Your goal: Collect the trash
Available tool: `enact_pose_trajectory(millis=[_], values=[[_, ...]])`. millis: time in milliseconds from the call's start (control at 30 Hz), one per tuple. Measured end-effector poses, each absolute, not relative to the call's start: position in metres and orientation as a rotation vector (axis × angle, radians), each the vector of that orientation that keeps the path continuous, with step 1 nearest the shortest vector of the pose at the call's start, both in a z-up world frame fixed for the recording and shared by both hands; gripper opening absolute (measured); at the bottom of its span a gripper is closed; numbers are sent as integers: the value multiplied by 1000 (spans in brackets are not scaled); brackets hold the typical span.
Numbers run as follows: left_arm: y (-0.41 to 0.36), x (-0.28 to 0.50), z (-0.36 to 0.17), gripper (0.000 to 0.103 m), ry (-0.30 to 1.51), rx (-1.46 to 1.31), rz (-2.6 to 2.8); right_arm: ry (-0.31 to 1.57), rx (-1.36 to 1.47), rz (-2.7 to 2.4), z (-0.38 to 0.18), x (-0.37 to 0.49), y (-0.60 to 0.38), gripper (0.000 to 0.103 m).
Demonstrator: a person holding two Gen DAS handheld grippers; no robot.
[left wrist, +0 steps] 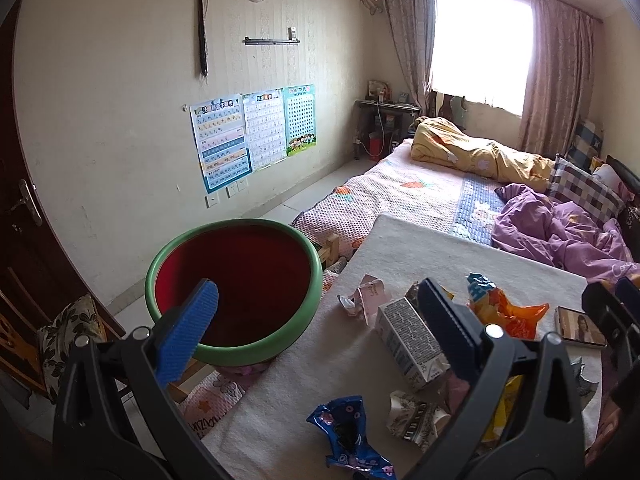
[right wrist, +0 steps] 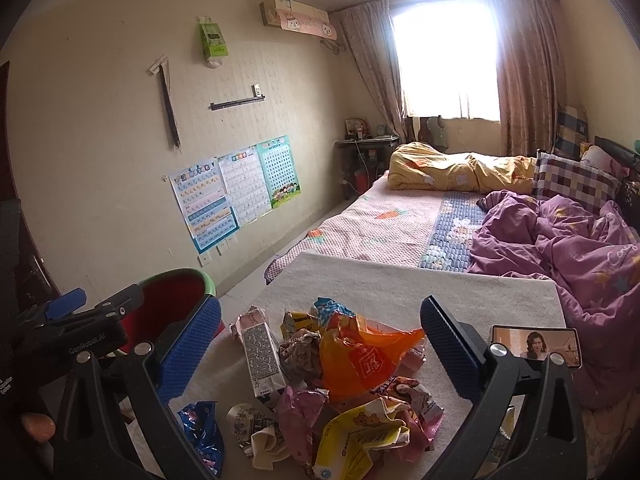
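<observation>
Both grippers, left gripper (left wrist: 320, 332) and right gripper (right wrist: 320, 344), gape wide, holding nothing; I risk snagging the phone (right wrist: 536, 346) beside the wrappers (right wrist: 360, 360).

Daylight floods in from the window (left wrist: 482, 44) at upper right of both frames, blown out to white glare. The rest is moderately dim and soft. Fisheye bending curves the walls, with dark vignetted corners; focus is fairly sharp

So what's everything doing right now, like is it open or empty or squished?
Left gripper: open, holding nothing.
Right gripper: open, above the trash pile.
Green basin: empty.
Milk carton: lying on its side.
Orange bag: crumpled.
Blue wrapper: crumpled.
Phone: screen on.
</observation>
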State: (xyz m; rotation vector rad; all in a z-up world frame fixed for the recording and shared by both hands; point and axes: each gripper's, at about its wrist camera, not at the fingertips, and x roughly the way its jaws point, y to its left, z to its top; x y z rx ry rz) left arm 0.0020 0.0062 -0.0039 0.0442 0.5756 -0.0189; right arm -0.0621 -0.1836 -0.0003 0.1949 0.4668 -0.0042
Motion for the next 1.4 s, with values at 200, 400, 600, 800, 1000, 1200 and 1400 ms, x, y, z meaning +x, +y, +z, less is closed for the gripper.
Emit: enact_pose_trajectory(millis=[200,400,600,800,1000,1200,1400], values=[[5,1,-5,98,569,48,-4,465,194,5,0,-61,-183,96],[7,3,-6,98,572,44,2,465,191,13,0,-60,-181,96],[9,5,-6,98,570,39,14,472,184,31,-1,-58,-180,96],[10,6,-7,98,565,39,16,475,197,66,0,-55,-181,96],[9,5,-8,98,565,42,15,445,207,57,4,-58,-186,96],[10,5,-9,98,570,33,-32,501,208,80,-1,-54,-190,96],[7,-1,-32,93,654,121,-181,532,156,82,-11,-57,-191,96]])
